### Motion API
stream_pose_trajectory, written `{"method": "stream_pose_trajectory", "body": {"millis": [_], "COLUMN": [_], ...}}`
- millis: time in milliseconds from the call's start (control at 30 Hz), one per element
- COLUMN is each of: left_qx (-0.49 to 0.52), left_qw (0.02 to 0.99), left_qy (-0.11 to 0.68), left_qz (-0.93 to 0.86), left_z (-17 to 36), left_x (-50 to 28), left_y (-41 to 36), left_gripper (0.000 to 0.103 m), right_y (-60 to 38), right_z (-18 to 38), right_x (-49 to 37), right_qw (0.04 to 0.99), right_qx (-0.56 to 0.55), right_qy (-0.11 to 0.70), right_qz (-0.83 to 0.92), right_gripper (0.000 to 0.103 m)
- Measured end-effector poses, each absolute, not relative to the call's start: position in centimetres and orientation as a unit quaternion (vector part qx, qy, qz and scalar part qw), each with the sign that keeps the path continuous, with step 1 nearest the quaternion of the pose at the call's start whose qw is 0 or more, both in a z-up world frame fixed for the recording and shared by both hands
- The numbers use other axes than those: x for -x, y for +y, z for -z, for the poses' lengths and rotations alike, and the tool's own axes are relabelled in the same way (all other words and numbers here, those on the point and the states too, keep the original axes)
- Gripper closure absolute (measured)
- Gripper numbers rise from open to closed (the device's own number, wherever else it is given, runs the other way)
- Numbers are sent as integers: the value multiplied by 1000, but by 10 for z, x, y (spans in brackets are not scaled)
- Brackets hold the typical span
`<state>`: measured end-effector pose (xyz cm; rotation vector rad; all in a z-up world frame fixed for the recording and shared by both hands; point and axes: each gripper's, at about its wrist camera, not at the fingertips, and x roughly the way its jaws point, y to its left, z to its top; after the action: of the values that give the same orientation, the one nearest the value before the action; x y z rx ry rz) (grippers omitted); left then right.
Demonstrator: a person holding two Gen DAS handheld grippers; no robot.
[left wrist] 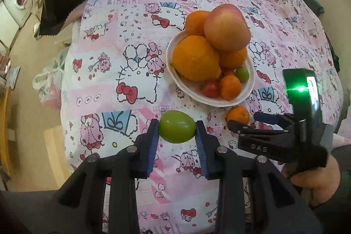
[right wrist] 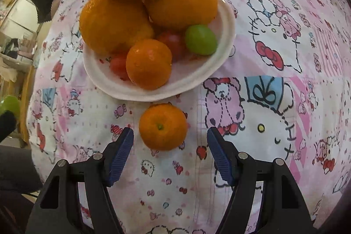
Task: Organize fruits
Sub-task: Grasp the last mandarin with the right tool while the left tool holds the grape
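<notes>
A pink and white cartoon-printed cloth (left wrist: pixel 122 41) covers the whole surface under both pairs of jaws. Ahead of the jaws in both views sits a shallow white plate (right wrist: pixel 197 78) heaped with fruit. A large red-yellow apple (left wrist: pixel 227 27) tops the pile, resting on three big oranges, the nearest of which (left wrist: pixel 196 58) bulges over the plate's left rim. At the near edge of the plate lie a small orange mandarin (right wrist: pixel 149 64), red cherry tomatoes (right wrist: pixel 118 66) and a small green round fruit (right wrist: pixel 200 40).

The left gripper (left wrist: pixel 177 127) has its blue-padded jaws pinching a smooth green oval fruit (left wrist: pixel 177 127) by its two ends, lifted clear of the cloth, with the plate ahead and to the right of the jaws.

The right gripper (right wrist: pixel 170 142) has its jaws spread wide with nothing between the pads. A loose small mandarin with a green stem dot (right wrist: pixel 163 127) lies on the cloth just beyond and between the fingertips, untouched, closer to the left pad, and just short of the plate's rim. A hand (left wrist: pixel 316 181) grips the right gripper's handle.
</notes>
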<state>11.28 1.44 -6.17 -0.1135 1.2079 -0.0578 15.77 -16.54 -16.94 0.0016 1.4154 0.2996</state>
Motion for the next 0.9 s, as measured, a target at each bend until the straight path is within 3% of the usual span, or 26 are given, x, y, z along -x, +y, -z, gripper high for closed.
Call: {"method": "stream_pose_trajectory", "body": {"millis": [300, 433, 900], "left_qx": [48, 48, 40], "left_qw": [823, 823, 829], "left_qy": [565, 565, 558], "left_qz": [33, 32, 10], "left_z": [61, 62, 67], "left_x": [-112, -113, -112], "left_y": [7, 6, 16], "left_gripper": [74, 74, 74], "right_y": [-146, -138, -154], "right_z": [178, 176, 154], "right_x": [-160, -159, -143], "right_qw": [757, 760, 759], "right_qx": [51, 56, 13], "right_qy": [638, 632, 630], "right_qz": [-131, -142, -164], "right_gripper": [32, 55, 56]}}
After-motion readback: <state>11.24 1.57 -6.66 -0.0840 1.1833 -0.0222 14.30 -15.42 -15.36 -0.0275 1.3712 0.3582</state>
